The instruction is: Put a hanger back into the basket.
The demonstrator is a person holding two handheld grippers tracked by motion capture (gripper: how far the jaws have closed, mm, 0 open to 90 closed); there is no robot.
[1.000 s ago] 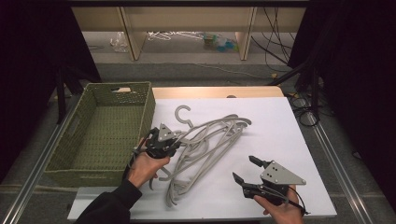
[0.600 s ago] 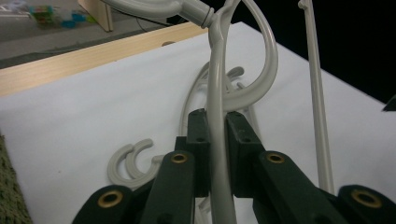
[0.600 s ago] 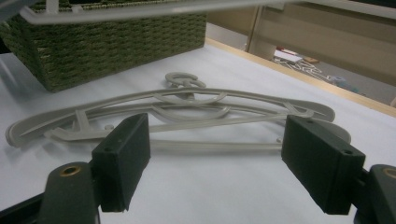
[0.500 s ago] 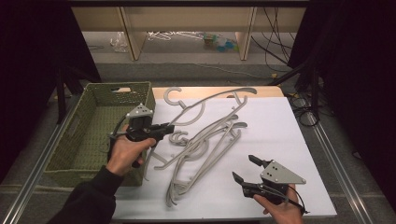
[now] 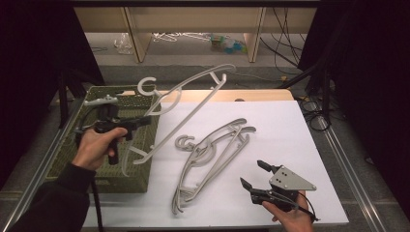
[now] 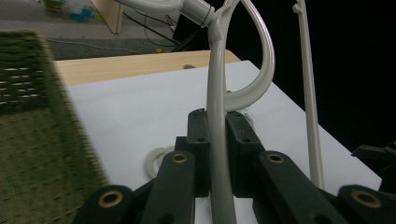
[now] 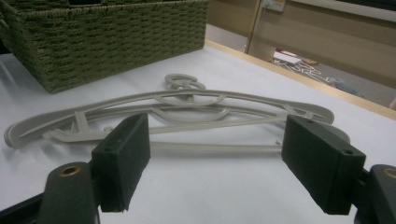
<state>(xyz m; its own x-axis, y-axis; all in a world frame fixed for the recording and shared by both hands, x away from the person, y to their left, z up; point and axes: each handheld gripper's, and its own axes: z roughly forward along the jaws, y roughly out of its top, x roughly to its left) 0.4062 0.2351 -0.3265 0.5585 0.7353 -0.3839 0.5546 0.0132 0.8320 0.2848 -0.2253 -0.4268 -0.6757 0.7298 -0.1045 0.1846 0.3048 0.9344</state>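
Two grippers appear in the high view. Your left gripper [image 5: 138,121], at centre left of the frame above the green woven basket [image 5: 72,145], has its jaws clamped on the bar of a pale grey hanger [image 5: 186,108]. That hanger is lifted clear of the white tabletop [image 5: 290,140], tilted, with its hook [image 5: 146,86] toward the upper left over the basket's far rim. In the left gripper view, the same bar [image 6: 217,154] runs upward between the two closed black jaws. Your right gripper [image 5: 252,175], at lower right of the high view, rests low near the table's front edge with its jaws spread apart and nothing between them. A pile of further hangers [image 5: 212,154] lies flat at the centre of the tabletop, between the basket and your right gripper; the right gripper view shows these hangers [image 7: 177,114] just beyond its open jaws, with the basket [image 7: 107,37] at upper left.
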